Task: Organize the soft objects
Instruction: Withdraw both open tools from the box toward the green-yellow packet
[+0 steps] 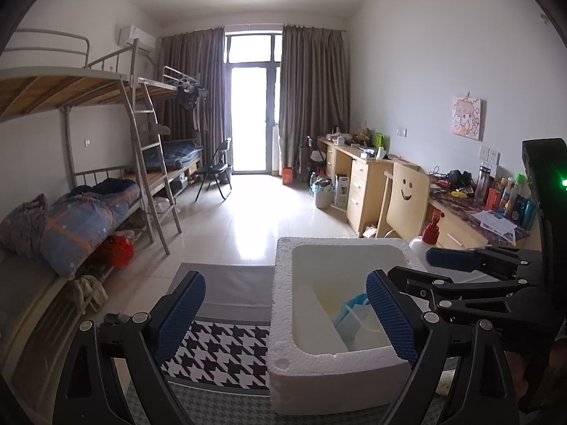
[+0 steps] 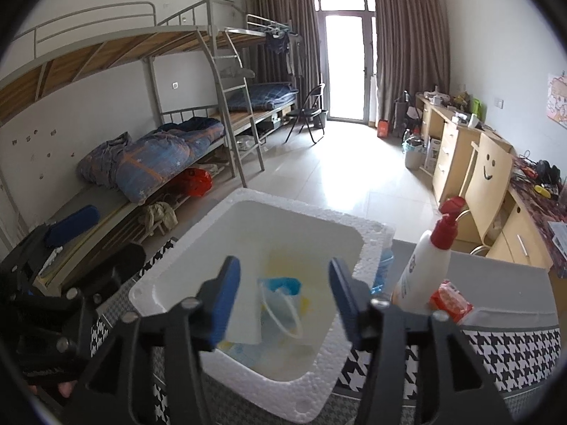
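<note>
A white foam box [image 1: 283,357] [image 2: 304,386] stands on a houndstooth-patterned cloth [image 1: 223,350] [image 2: 510,357]. Inside it lie a blue face mask [image 1: 351,313] [image 2: 281,285] and a white sheet [image 2: 244,313]. My left gripper [image 1: 283,318] is open and empty, its jaws either side of the box's left wall. My right gripper [image 2: 283,299] is open and empty, above the box's inside. The right gripper also shows in the left wrist view [image 1: 460,265], beyond the box's right rim. The left gripper shows at the left edge of the right wrist view [image 2: 67,248].
A white pump bottle with a red top [image 2: 425,265] [image 1: 430,232] and a red wipes pack [image 2: 452,299] stand just right of the box. A blue item [image 2: 384,269] sits behind the box's right wall. Bunk beds [image 2: 141,141] are left, desks and a smiley chair [image 2: 489,173] right.
</note>
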